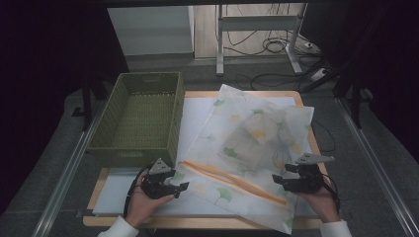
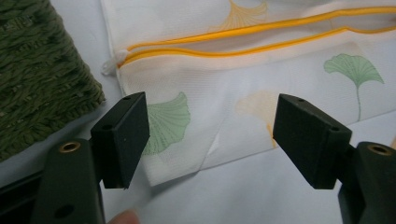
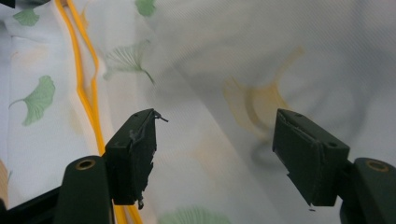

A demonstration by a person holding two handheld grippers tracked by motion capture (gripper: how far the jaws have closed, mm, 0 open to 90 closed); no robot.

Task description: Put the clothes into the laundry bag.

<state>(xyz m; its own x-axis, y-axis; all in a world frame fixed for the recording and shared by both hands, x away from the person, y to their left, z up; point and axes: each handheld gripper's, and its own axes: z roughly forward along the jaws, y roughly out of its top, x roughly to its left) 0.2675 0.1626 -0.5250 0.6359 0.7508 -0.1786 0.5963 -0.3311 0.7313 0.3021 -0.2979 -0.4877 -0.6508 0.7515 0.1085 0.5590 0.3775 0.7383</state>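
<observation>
Mesh laundry bag, white with green and yellow ginkgo leaves, lies flat across the right half of the table, its orange zipper running along the near edge from left to right. The zipper stands open, and a folded cloth shows faintly through the mesh toward the far side. In the left gripper view the zipper's white pull end sits at the bag's left corner, just beside the woven green basket, which stands to the left of the bag.

Left gripper hovers at the bag's near left corner, jaws spread wide with only the corner of fabric below them, nothing pinched. Right gripper sits over the near right part of the bag, close to the zipper's right end, jaws likewise spread and holding nothing; its own view is blurred.

The step in hand looks like taking hold of the bag at both ends of the near edge. To do it well, each gripper should come down on the fabric beside the zipper tape rather than on loose mesh, bite a firm fold, and keep the two grips level so the opening stays taut and the cloth inside does not slide out.
</observation>
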